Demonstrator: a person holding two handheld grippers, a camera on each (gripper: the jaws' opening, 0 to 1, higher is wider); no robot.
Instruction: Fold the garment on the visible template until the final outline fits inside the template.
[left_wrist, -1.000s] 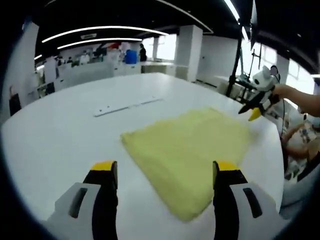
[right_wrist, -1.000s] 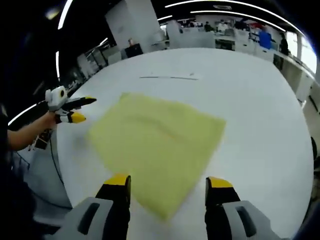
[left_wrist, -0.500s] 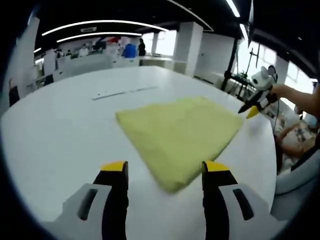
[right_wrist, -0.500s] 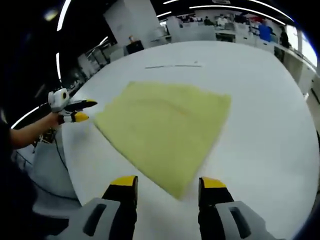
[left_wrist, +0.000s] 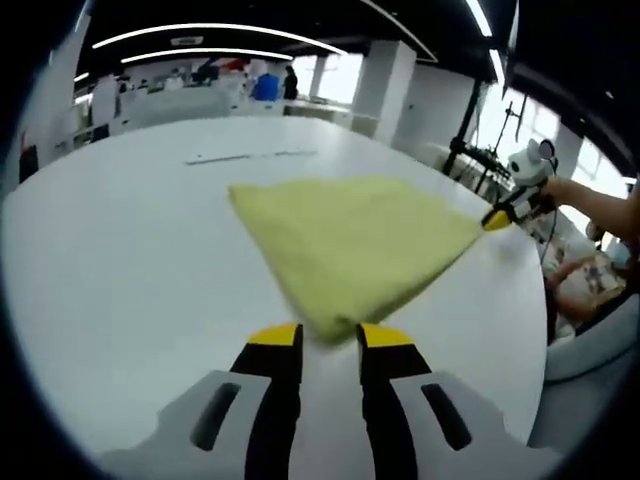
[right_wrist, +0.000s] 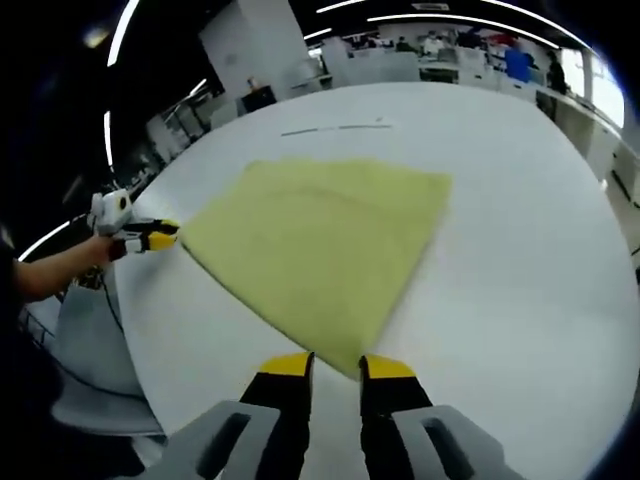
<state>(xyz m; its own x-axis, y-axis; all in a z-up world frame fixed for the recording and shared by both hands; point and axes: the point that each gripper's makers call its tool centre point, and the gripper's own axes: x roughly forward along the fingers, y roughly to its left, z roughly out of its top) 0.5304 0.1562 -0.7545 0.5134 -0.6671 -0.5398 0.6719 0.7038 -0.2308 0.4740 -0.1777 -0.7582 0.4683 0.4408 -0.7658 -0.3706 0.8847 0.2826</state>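
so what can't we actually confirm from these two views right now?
- Template: none can be told apart on the round white table; the folded yellow cloth may cover it.
- Grip: left gripper and right gripper jaws sit nearly shut at cloth corners; the pinch itself is blurred.
- Thin pale strip far across the table: too small to identify.
- Cloth layers: fold count hidden under the top layer.
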